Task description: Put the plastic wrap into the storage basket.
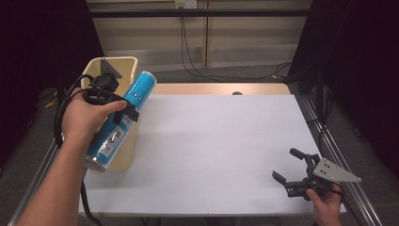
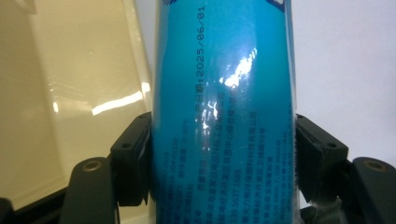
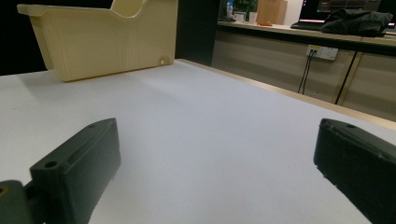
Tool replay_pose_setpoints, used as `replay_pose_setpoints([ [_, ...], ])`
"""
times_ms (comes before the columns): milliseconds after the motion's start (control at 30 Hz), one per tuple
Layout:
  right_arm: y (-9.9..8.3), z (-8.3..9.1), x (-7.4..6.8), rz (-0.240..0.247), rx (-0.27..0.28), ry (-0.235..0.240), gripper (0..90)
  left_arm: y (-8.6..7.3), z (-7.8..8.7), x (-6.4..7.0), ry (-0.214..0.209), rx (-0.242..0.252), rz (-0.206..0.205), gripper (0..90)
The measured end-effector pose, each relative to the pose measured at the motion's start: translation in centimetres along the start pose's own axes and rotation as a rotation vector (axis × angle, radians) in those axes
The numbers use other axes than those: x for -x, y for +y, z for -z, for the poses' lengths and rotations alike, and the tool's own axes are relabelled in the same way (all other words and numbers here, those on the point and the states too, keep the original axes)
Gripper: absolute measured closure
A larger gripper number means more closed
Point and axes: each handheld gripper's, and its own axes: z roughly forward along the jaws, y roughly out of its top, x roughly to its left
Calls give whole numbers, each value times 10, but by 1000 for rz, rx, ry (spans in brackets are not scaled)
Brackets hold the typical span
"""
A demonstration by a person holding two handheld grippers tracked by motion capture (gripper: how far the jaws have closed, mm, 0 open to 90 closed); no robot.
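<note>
Step in hand: the left hand-held gripper (image 1: 123, 112) carries a blue can (image 1: 123, 117) over the near end of a cream bin (image 1: 123, 60) at the left edge of the counter (image 1: 211, 150); I judge this to be the carry just before the drop into the bin.
Next move: it probably calls for bringing the can fully inside the bin's rim, lowering it, then spreading the jaws; the can is tilted, top end away from the person, so it may roll or knock the wall if let go too high.
Left hand-held gripper: clamped on the can's middle. In the left gripper view the two black jaws press the can (image 2: 224, 116) from either side, with no gap showing.
Can: held in the air between the jaws, its lower end toward the person, its top pointing forward past the gripper.
Bin: directly below and to the left of the left hand-held gripper; its inner wall (image 2: 79, 93) lies just beside the can in the left gripper view.
Right hand-held gripper (image 1: 291, 170): jaws spread wide, holding nothing, low over the near right part of the counter, well apart from the can.
Ahead of the right hand-held gripper: bare counter (image 3: 210, 140), with the bin (image 3: 102, 42) far off to its upper left.
</note>
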Motion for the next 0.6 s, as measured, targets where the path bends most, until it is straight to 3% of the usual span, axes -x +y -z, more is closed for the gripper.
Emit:
replay_pose_setpoints([
  [600,0,0,-1,11,-1,2,1,-8,10,-24,18,-1,61,323],
])
